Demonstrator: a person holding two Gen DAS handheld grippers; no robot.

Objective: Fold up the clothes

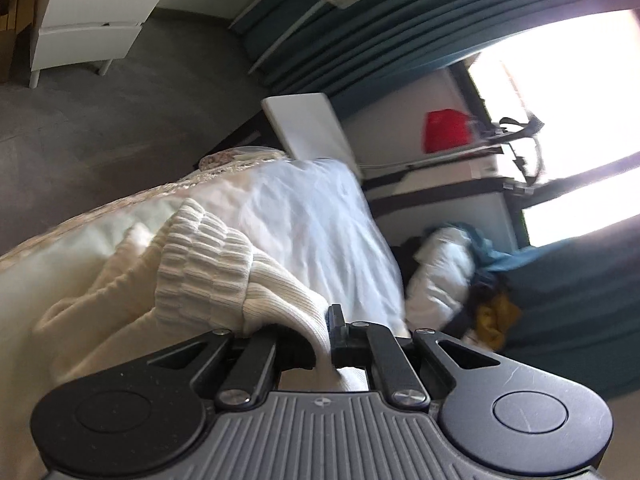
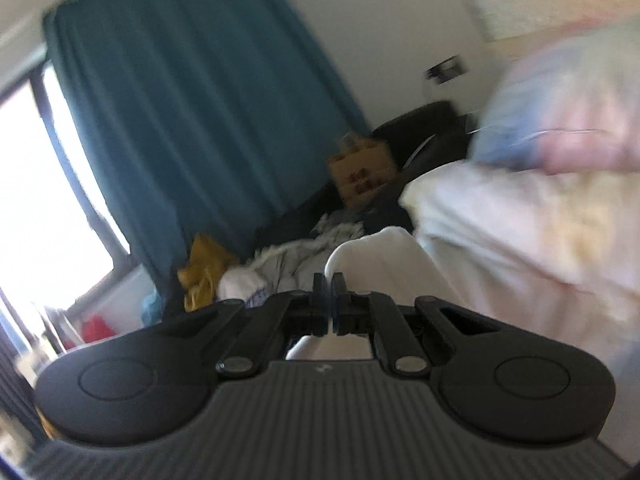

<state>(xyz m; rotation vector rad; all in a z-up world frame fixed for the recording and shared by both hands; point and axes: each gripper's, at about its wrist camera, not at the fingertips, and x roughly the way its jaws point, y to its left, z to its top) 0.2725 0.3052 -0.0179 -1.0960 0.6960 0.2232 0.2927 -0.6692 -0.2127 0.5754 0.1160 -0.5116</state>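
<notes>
A cream ribbed knit sweater [image 1: 208, 264] hangs over the bed's white sheet [image 1: 312, 216] in the left wrist view. My left gripper [image 1: 326, 330] is shut on its ribbed edge, which runs down between the fingers. In the right wrist view my right gripper [image 2: 330, 290] is shut on a cream fold of the same sweater [image 2: 384, 256], lifted in front of the camera. The picture there is blurred. A person's hand and sleeve [image 2: 560, 120] show as a blur at the upper right.
A pile of clothes [image 1: 452, 280] lies on the floor beside the bed, with a yellow garment [image 2: 204, 268] in it. Teal curtains [image 2: 192, 100] hang by the bright window. A white dresser [image 1: 88, 28] stands on the grey carpet. A cardboard box [image 2: 360, 172] sits on a dark sofa.
</notes>
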